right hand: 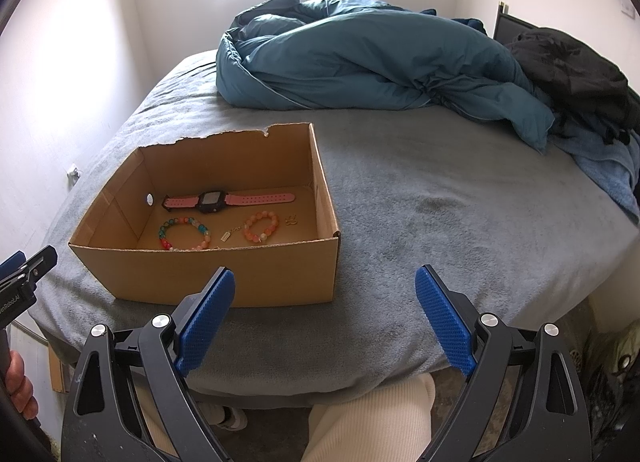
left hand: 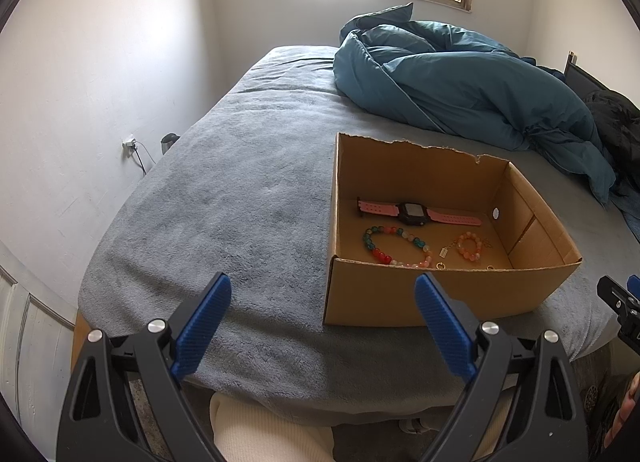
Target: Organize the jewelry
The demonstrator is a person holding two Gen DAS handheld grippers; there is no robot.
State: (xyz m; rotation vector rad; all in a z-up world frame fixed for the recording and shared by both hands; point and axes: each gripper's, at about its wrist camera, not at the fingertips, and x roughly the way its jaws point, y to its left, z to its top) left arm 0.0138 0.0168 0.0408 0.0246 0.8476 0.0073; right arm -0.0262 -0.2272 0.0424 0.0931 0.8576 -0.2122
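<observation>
An open cardboard box (left hand: 404, 298) (right hand: 256, 274) sits on the grey bed near its front edge. Inside lie a pink-strapped watch (left hand: 416, 213) (right hand: 224, 199), a multicoloured bead bracelet (left hand: 394, 248) (right hand: 184, 234), a smaller orange bead bracelet (left hand: 470, 248) (right hand: 262, 226) with a small tag, and a little gold charm (right hand: 292, 219). My left gripper (left hand: 322, 298) is open, held low in front of the bed to the left of the box. Also open and empty, my right gripper (right hand: 324, 290) hovers just right of the box's front corner.
A crumpled teal duvet (left hand: 460, 81) (right hand: 360, 57) fills the back of the bed, with a dark garment (right hand: 576, 69) at the far right. The grey blanket (left hand: 224, 201) (right hand: 460, 197) lies flat around the box. White walls and a window stand behind. A person's knees in cream trousers (right hand: 368, 418) show below.
</observation>
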